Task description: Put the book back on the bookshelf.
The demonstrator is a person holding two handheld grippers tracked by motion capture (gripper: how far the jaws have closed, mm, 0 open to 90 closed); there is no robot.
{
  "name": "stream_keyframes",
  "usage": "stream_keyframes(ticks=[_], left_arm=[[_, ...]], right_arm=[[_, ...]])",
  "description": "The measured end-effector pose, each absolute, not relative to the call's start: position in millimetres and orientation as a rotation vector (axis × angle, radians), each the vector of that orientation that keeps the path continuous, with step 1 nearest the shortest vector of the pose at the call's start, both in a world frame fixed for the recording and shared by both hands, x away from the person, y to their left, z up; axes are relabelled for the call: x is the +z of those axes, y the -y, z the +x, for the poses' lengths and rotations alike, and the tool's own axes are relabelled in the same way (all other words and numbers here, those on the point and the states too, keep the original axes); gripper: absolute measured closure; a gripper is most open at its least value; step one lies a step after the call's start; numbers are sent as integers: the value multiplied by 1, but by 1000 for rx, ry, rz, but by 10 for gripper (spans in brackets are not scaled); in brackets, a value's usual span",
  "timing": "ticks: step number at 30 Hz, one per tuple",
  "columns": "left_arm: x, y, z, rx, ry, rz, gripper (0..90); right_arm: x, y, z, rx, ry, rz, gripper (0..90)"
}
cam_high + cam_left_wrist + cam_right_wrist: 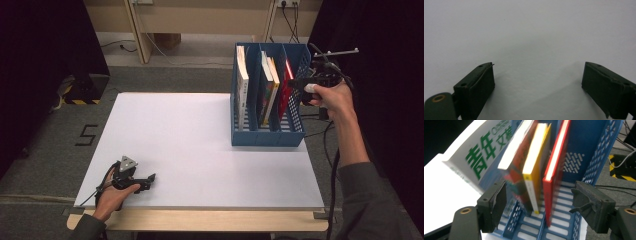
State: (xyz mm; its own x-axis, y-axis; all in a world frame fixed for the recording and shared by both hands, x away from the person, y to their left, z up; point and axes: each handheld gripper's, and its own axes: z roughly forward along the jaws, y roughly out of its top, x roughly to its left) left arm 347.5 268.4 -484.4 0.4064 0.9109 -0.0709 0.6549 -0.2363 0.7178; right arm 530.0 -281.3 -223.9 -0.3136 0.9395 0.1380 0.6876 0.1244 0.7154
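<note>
A blue three-slot file rack (267,137) stands at the back right of the white table (200,145). Its left slot holds a white book (242,85), the middle slot two books (268,87), and the right slot a red book (286,85). My right gripper (296,84) hovers at the rack's right wall, near its top. In the right gripper view this gripper (540,202) is open, looking down on the red book (555,170) and a yellow book (536,165) without touching them. My left gripper (149,180) rests open at the table's front left, with bare tabletop between its jaws (537,82).
A black box with yellow stripes (82,90) sits on the floor at the left, near a "5" mark (86,135). Wooden furniture legs (140,35) and cables lie behind the table. Dark curtains flank both sides. A cable (332,165) trails from the right gripper.
</note>
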Motion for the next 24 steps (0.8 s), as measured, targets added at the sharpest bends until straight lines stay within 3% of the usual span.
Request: stream_keyframes(ticks=[3, 24], left_arm=[[-484, -268, 348, 481, -1330, 1984, 102], [-484, -269, 348, 481, -1329, 1987, 102]], right_arm=[[-226, 280, 520, 1011, -2063, 1563, 236], [-257, 275, 474, 1082, -2111, 1516, 191]])
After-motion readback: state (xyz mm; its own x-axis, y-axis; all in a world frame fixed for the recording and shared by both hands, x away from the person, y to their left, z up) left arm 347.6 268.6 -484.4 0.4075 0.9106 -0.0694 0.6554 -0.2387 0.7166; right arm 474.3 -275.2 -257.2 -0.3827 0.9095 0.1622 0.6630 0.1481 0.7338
